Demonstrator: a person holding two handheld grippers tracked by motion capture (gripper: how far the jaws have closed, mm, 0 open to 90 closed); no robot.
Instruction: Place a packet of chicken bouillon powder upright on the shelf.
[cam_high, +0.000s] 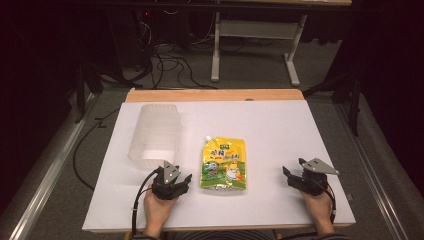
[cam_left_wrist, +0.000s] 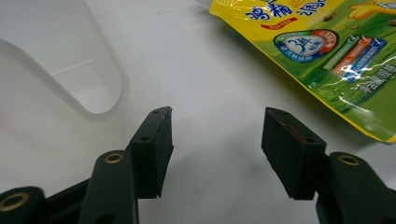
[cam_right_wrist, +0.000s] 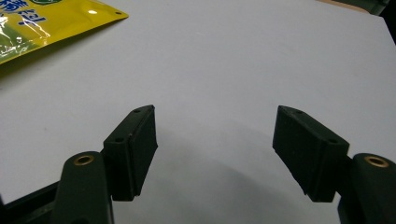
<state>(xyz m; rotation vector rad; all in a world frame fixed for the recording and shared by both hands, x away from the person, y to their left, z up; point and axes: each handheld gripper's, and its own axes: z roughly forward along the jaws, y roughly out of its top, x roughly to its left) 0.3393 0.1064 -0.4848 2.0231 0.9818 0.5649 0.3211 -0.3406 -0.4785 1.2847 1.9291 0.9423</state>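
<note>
The yellow-and-green spouted pouch (cam_high: 224, 164) lies flat near the middle of the white surface (cam_high: 280, 130), its long axis running from the person's side toward the far edge, with the spout at the far left corner pointing away. Nearest the person, the left tool (cam_high: 186, 179) rests just beside the pouch's near left corner, jaws apart and holding nothing; the right tool (cam_high: 288, 173) sits well to the pouch's right, jaws likewise apart and empty. The pouch's front carries Chinese characters, a cartoon figure and a round blue badge with a "3" (cam_left_wrist: 306, 45); the smaller print is unreadable. Farther back on the left stands a translucent plastic container (cam_high: 155, 135).
</note>
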